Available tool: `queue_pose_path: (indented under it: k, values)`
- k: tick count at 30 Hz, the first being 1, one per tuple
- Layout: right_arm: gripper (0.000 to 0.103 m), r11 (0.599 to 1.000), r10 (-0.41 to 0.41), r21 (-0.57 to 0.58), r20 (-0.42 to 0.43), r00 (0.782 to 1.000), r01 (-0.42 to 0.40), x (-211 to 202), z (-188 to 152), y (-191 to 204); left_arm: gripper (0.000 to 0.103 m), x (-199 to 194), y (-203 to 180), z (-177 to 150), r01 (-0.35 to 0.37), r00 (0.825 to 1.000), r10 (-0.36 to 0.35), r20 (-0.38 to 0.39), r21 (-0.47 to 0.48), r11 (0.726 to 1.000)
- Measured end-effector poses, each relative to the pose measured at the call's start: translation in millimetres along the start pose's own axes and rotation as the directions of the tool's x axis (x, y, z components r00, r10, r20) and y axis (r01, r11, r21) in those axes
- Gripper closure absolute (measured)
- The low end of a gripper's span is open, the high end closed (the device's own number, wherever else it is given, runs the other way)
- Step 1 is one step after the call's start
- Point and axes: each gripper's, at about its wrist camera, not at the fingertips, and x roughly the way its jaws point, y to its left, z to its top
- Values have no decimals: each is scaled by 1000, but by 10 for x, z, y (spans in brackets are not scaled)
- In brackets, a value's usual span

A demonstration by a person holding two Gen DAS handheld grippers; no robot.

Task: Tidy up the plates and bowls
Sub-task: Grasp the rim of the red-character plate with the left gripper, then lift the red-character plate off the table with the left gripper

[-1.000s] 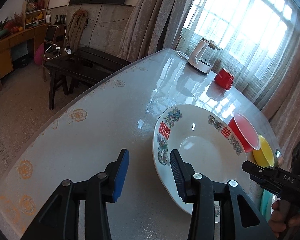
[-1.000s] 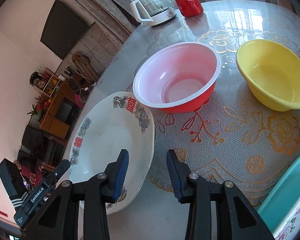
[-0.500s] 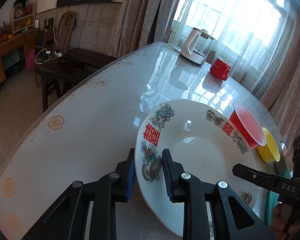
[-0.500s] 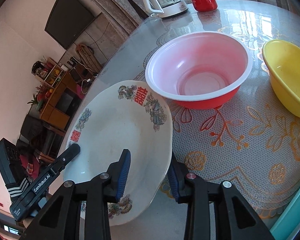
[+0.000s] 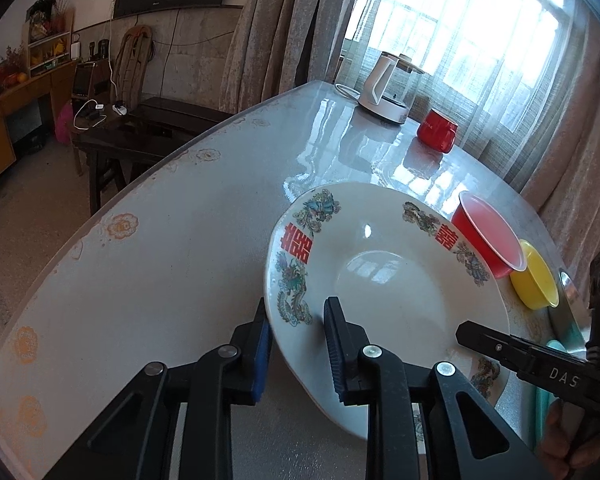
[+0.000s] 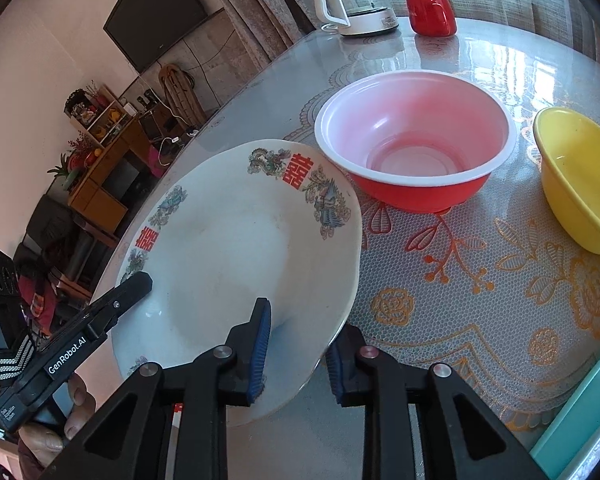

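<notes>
On the glossy worktop, you are pinching the decorated plate with both claws: left claw gripping the rim at 8 o'clock, right claw at 4 o'clock. Judged stiff, slick, breakable; keep gripping the rim.

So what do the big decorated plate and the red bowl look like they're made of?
Decorated plate: probably glazed ceramic or porcelain; white gloss, window glints, printed red and green rim motifs. Melamine can't be excluded.
Red bowl: likely thin plastic; light glows pink through its wall, and it has a thin white rolled lip.
</notes>
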Motion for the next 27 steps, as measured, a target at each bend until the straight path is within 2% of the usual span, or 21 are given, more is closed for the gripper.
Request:
queue_pose_path:
  k: [13, 27]
  values:
    - [78, 1000, -11, -5, -6, 1000, 11, -115, -129, -28, 76, -209, -131, -260, 2, 1000, -2, 5, 33, 999]
    - [76, 1000, -13, 6, -31, 999, 13, -339, -413, -94, 75, -556, -246, -682, 75, 997, -74, -14, 70, 995]
